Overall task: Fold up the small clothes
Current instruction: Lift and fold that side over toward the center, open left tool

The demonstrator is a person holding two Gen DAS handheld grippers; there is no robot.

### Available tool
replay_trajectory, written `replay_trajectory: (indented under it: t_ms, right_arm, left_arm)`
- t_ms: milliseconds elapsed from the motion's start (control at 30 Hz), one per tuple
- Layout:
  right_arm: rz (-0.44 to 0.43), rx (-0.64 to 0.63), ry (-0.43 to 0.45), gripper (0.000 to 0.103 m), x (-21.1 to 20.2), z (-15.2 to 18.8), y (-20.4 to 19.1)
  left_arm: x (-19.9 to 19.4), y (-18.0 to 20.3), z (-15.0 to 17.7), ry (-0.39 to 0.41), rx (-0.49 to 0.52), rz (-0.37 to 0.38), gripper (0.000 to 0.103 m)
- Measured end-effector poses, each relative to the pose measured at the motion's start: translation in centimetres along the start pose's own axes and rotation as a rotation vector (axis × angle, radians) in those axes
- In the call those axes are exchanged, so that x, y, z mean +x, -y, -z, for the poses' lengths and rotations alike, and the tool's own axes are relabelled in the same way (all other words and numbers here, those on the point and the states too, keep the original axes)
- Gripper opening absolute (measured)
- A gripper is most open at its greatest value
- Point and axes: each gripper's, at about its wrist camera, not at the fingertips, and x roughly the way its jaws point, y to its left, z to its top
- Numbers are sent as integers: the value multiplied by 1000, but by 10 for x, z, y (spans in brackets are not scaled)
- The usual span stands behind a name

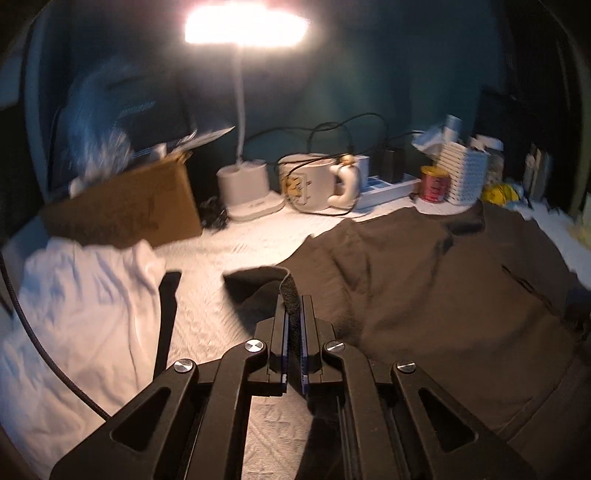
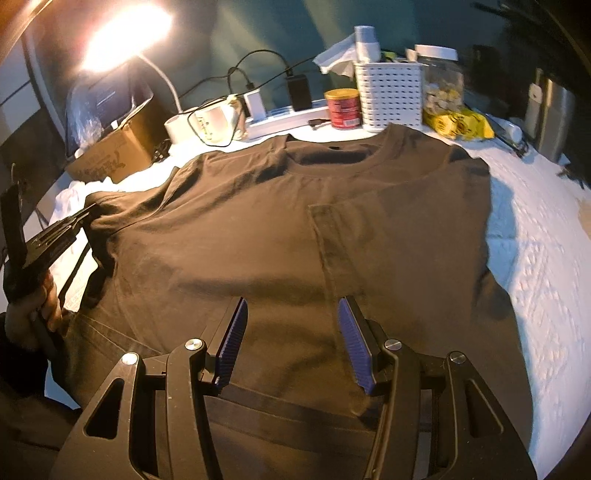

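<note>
Fingers of my left gripper (image 1: 294,306) are clenched on a sleeve hem (image 1: 290,291) of the dark T-shirt (image 2: 295,229), lifting that edge off the white cloth (image 2: 535,258) covering the tabletop. My right gripper (image 2: 291,343) hovers over the shirt's lower front with its blue-padded fingers (image 2: 354,347) released, nothing between them. The shirt lies spread flat, collar (image 2: 332,158) toward the lamp (image 2: 125,33), mug (image 2: 214,120), red tin (image 2: 342,109) and white basket (image 2: 389,94). A cardboard box (image 1: 125,206) stands at the left.
</note>
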Motion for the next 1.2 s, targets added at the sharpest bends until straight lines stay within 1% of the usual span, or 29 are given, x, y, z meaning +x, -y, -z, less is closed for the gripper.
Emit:
replay_trajectory:
  t_ms: [100,167,233,333,400,433,467,500,567,633,733,800,933,1000,1033,1100,1167,1200]
  right_arm:
    - [-2,16,6,55,-4,4,9]
    - [-5,25,12,55,-8,7,14]
    - [-8,32,18,55,-11,10,19]
    - [-9,44,21,55,-15,15,26]
    - [-9,53,23,55,-17,17,32]
    - [-9,57,24,55,-18,18,34]
    - [-9,62,25,55,-19,20,36]
    - [-9,67,28,55,-21,21,38]
    - [-10,77,32,55,-23,23,43]
    - [-8,84,32,55,-23,24,48]
    - [-5,94,35,55,-22,25,54]
    - [-4,99,40,55,-23,25,56]
    - [6,95,48,55,-25,22,58]
    - [12,96,49,55,-25,21,60]
    - [16,98,50,55,-25,20,61]
    - [27,103,49,55,-25,18,63]
    - [36,106,46,55,-24,16,64]
    - [39,105,44,55,-23,15,64]
  left_arm:
    - [-4,22,0,16,111,6,4]
    - [-5,34,0,10,159,37,4]
    - [-2,49,1,-19,201,67,4]
    - [4,67,6,-70,255,86,4]
    - [11,83,13,-136,313,86,5]
    - [13,88,16,-152,326,89,8]
    - [12,93,17,-172,339,105,13]
    - [10,95,18,-177,336,122,18]
    - [2,93,17,-177,309,165,45]
    - [-6,91,13,-166,284,191,53]
    - [-20,79,5,-149,255,223,53]
    - [-23,67,0,-139,226,221,53]
    - [-9,22,-8,-166,75,166,53]
    - [3,-4,-9,-188,-9,125,53]
    - [10,-14,-9,-195,-31,97,53]
    - [23,-27,-7,-208,-41,46,53]
    - [41,-41,-3,-245,-71,-4,53]
    - [47,-47,-2,-255,-88,-7,53]
